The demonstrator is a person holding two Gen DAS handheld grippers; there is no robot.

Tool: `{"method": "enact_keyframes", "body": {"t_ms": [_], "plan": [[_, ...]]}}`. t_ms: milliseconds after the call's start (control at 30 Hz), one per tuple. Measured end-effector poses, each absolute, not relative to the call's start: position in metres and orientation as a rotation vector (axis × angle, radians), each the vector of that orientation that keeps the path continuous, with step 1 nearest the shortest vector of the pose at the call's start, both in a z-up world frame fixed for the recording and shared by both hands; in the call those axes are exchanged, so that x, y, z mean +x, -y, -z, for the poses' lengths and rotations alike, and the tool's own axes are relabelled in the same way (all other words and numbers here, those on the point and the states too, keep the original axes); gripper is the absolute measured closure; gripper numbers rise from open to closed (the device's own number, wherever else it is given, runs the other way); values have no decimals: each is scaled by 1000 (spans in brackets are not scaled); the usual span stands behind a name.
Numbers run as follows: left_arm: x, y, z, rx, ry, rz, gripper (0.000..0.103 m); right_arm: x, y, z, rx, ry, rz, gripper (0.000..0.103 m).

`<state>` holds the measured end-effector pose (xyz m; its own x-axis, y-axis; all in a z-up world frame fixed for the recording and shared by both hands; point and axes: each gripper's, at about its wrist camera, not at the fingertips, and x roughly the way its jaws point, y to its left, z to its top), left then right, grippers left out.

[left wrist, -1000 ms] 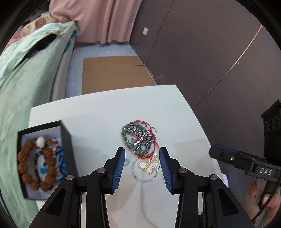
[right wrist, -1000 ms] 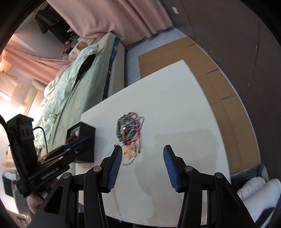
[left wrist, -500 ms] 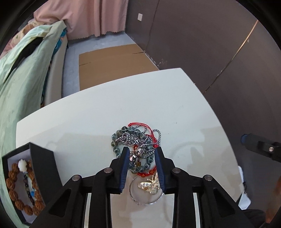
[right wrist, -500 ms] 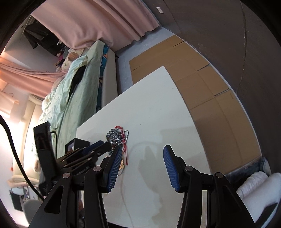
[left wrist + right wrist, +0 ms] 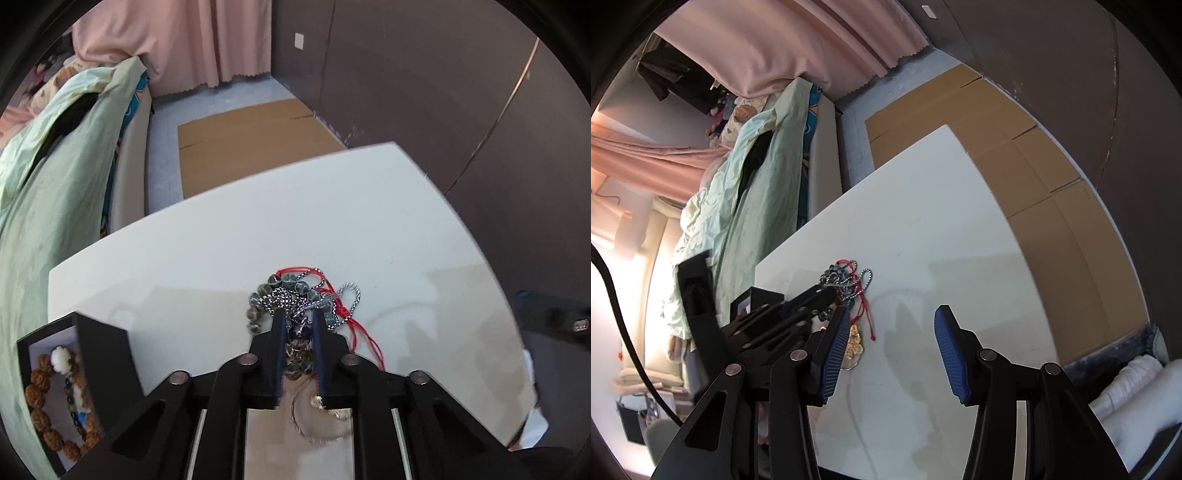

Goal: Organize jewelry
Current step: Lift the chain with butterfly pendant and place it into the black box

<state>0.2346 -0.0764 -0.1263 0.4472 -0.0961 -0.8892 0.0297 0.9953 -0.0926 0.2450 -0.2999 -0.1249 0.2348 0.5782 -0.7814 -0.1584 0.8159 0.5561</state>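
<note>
Your left gripper (image 5: 298, 319) sits at lower centre of the left wrist view, tips down in the jewelry pile (image 5: 295, 299) on the white table (image 5: 221, 251). Its jaws have just been closing and now stand nearly together, clamped on the tangle: a silver braided chain (image 5: 282, 297) and some dark pieces show in the narrow gap between the blue pads. Which single piece is pinched you cannot tell from here.

The pile lies just below frame centre. A grey-green bead bracelet (image 5: 258, 299) curves round its left and top. A red cord (image 5: 364, 334) trails off lower right. A gold butterfly ornament (image 5: 334, 408) on a thin silver hoop (image 5: 306, 430) lies under the gripper body, near the bottom edge.

At lower left, an open black jewelry box (image 5: 101, 354) stands on the table, apart from the pile. Inside it: a brown bead bracelet (image 5: 35, 397), a white bead (image 5: 59, 356), and a strand with blue beads (image 5: 81, 417).

In the right wrist view, your right gripper (image 5: 890, 343) hovers at lower centre, jaws apart, nothing between them but bare tabletop. The pile is at centre left, just beyond its left pad.

Beyond the table: flattened cardboard (image 5: 251, 144) on the floor, a pale green bedcover (image 5: 55, 177) at left, and a pink curtain (image 5: 192, 44) at top.
</note>
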Motion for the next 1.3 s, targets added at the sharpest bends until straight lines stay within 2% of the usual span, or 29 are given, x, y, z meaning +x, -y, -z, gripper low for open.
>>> {"method": "enact_keyframes", "body": {"t_ms": [667,933,1300], "plan": [[177,45,7,-212,-814,176,90,234,245,140,331,-1291,-534,54],[150,18,-45,-286,-678,161,90,235,217,158,194,-1324,-529,54],[117,-6,-93,-337,-557,143,90,225,193,171,17,-1352,-553,60]]}}
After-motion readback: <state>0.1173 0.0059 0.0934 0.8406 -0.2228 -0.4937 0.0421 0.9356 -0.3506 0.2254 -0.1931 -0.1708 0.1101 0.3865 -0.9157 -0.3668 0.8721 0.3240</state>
